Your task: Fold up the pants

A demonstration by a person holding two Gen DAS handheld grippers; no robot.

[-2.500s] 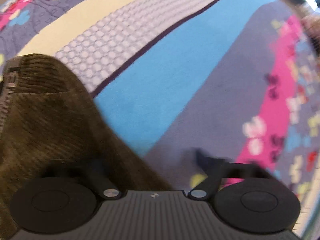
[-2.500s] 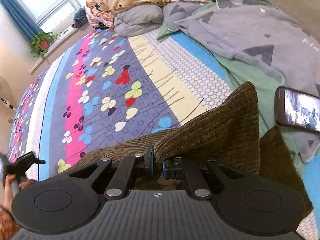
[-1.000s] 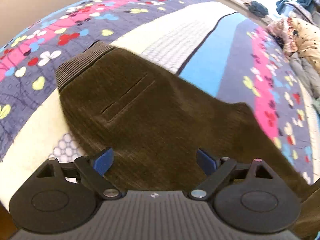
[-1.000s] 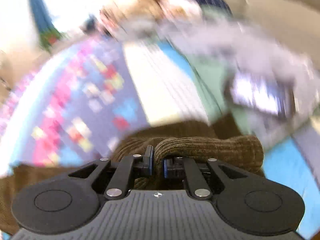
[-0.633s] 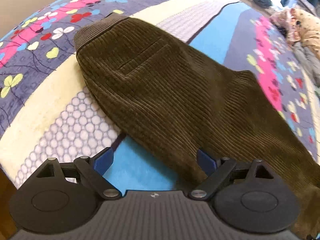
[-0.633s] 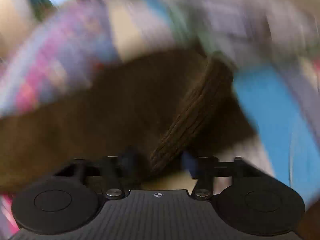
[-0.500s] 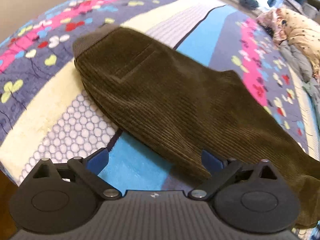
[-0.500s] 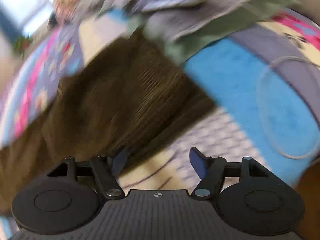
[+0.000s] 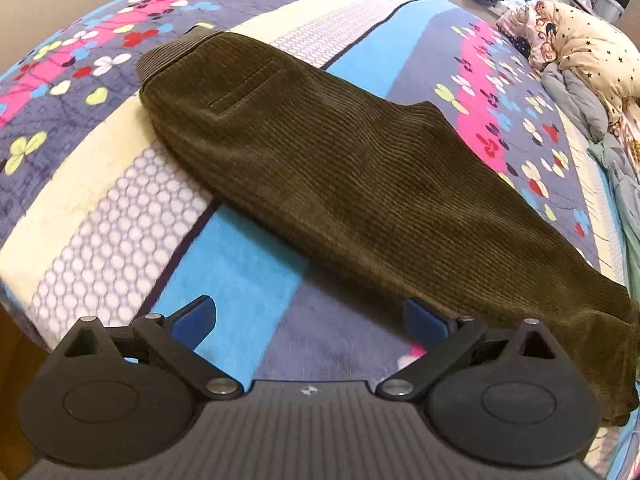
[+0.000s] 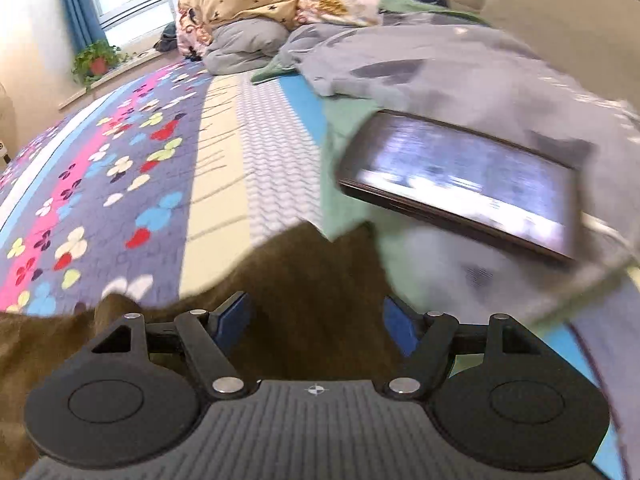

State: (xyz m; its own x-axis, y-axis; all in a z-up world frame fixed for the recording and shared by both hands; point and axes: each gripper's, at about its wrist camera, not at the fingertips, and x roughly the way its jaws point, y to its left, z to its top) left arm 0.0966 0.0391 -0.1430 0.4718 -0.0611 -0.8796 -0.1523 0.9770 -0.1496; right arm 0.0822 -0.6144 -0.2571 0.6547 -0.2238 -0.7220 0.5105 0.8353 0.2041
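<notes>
The brown corduroy pants [image 9: 340, 168] lie folded lengthwise on the patterned bedspread, waistband at the far left, legs running to the lower right. My left gripper [image 9: 310, 322] is open and empty, hovering near the pants' near edge. My right gripper [image 10: 316, 320] is open and empty just above the leg end of the pants [image 10: 312, 280].
A phone [image 10: 460, 184] with a lit screen lies on a grey-green duvet [image 10: 460, 64] right of the pants. Pillows and bedding [image 10: 248, 4] are piled at the bed's far end. The bed's edge [image 9: 24, 312] is at the lower left in the left wrist view.
My right gripper has opened and let go of the pants leg it was holding. My left gripper has pulled back from over the pants, staying open.
</notes>
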